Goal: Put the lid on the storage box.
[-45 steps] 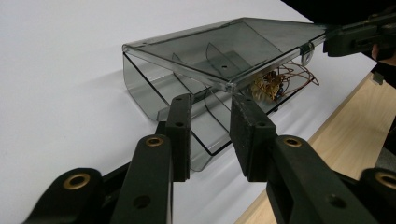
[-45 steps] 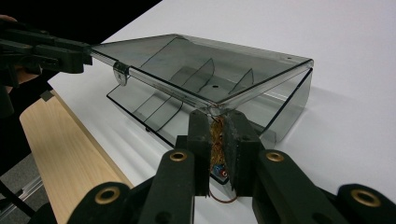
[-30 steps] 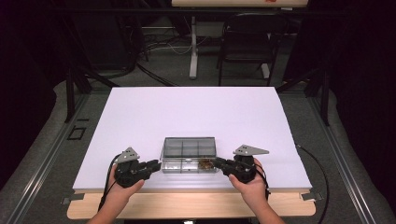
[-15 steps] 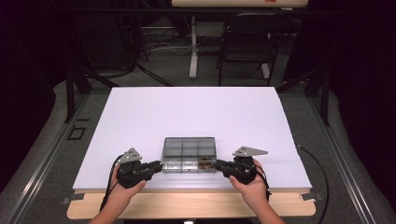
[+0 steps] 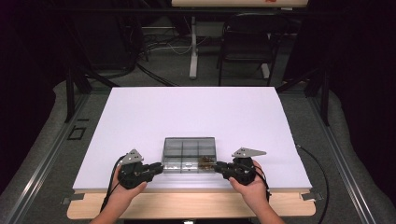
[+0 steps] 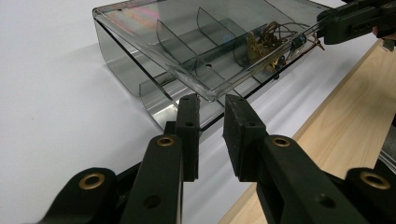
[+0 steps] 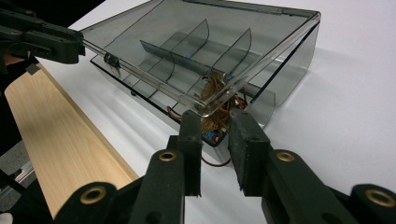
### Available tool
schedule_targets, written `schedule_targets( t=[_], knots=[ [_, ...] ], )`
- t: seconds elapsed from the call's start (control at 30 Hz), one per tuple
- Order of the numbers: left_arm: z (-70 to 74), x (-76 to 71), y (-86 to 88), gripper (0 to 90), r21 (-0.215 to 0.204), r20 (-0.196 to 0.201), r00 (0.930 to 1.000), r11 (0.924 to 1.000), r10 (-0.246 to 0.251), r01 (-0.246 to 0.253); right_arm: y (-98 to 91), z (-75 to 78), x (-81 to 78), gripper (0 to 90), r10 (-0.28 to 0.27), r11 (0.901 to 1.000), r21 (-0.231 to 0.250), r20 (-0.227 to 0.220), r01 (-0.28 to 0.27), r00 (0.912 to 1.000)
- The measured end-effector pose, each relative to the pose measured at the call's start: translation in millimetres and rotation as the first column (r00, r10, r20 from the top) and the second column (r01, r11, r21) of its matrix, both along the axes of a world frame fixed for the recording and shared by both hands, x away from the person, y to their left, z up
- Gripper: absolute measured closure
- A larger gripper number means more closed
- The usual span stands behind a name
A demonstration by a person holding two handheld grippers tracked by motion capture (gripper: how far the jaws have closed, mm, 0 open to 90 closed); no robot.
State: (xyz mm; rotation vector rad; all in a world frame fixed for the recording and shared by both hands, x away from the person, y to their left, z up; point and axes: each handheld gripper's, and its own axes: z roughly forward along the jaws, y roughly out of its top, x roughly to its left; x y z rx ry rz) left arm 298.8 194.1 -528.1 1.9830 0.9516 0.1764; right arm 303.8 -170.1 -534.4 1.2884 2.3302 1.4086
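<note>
A smoky clear compartment box [image 5: 189,154] sits near the table's front edge, with its lid [image 6: 187,42] tilted up at the near side. Brass parts with wires [image 7: 217,88] lie in one near compartment. My left gripper [image 6: 210,100] pinches the lid's near left corner, and the lid stays lifted off the base. My right gripper [image 7: 212,114] is at the near right corner. Its jaws have just been opening and now stand slightly apart, with the lid's corner between the tips. In the high view the left gripper [image 5: 159,168] and right gripper [image 5: 218,166] flank the box.
The white tabletop [image 5: 196,112] stretches far beyond the box. A wooden strip [image 5: 187,205] runs along the front edge under both hands. A chair [image 5: 243,46] and a stand are on the floor behind the table.
</note>
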Motion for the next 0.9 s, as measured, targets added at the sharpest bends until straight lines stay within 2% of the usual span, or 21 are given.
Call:
schedule_targets(
  t=[0.23, 0.67, 0.9],
  knots=[
    [-2.5, 0.5, -1.0, 75.1, 0.011, -0.007, 1.0, 0.9999, 0.004, -0.004, 1.0, -1.2, -0.5, 69.1, 0.001, 0.9998, -0.02, -0.001, -0.001, 1.0],
    [-6.9, 2.8, 0.0, 71.7, 0.007, -0.031, 0.9995, 1.0, 0.005, -0.005, 2.4, -3.3, -0.2, 61.7, -0.004, 0.9983, -0.057, 0.005, 0.005, 1.0],
    [-8.3, 3.4, 0.2, 70.9, 0.017, -0.033, 0.9994, 0.9998, 0.007, -0.006, 3.6, -4.9, -0.1, 60.2, -0.002, 0.9986, -0.054, 0.006, 0.003, 1.0]
  ],
)
